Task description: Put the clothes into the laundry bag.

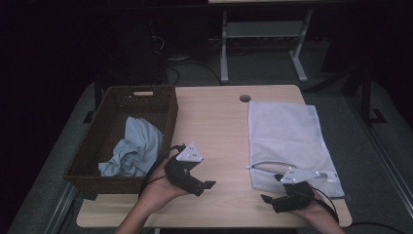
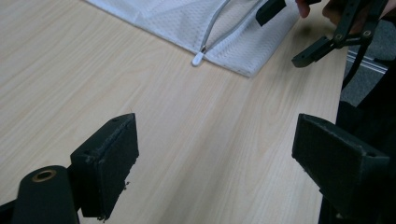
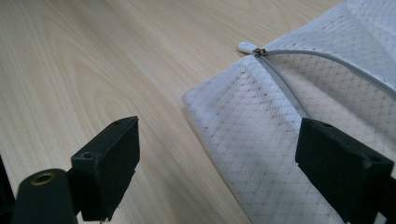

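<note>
My right gripper [image 1: 272,194] hung released over the near corner of the mesh laundry bag [image 1: 285,134], which lay along the worktop's [image 1: 214,122] right edge. My left gripper [image 1: 207,183], also released, held nothing. I judged that pinching only thin mesh could drag the bag off the edge.

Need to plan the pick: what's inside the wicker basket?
Inside the wicker basket lies one crumpled light blue cloth. Whatever is under its folds is covered.

White mesh laundry bag [image 1: 287,136] lies flat, unzipped.
</note>
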